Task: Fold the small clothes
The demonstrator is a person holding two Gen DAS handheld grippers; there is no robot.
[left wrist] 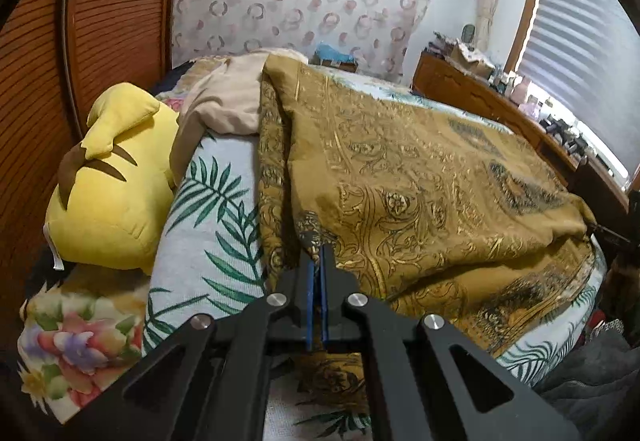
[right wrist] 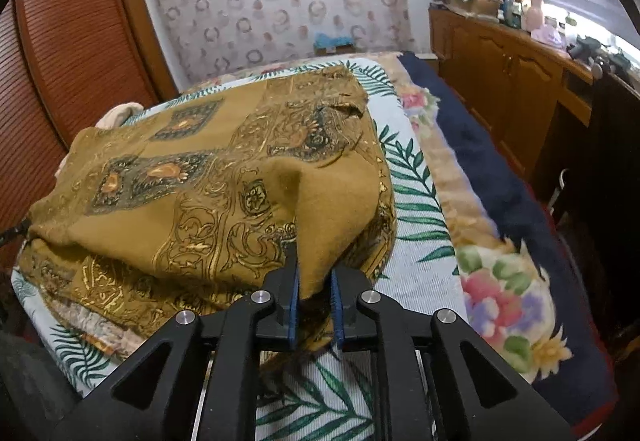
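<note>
The left tool [left wrist: 319,253] is pinched tight on one near corner of the mustard cloth [left wrist: 420,177] and the right tool [right wrist: 314,281] clamps a bunched fold of its other near edge, likely so both corners can be lifted together and carried across for a fold. The cloth lies spread on the bed [right wrist: 416,201] over a leaf-print sheet [left wrist: 208,225] — a yellow plush toy [left wrist: 112,193] sits by the slatted wardrobe door [left wrist: 112,1], with a cluttered wooden dresser [right wrist: 500,69] under the window blinds [left wrist: 580,41].
</note>
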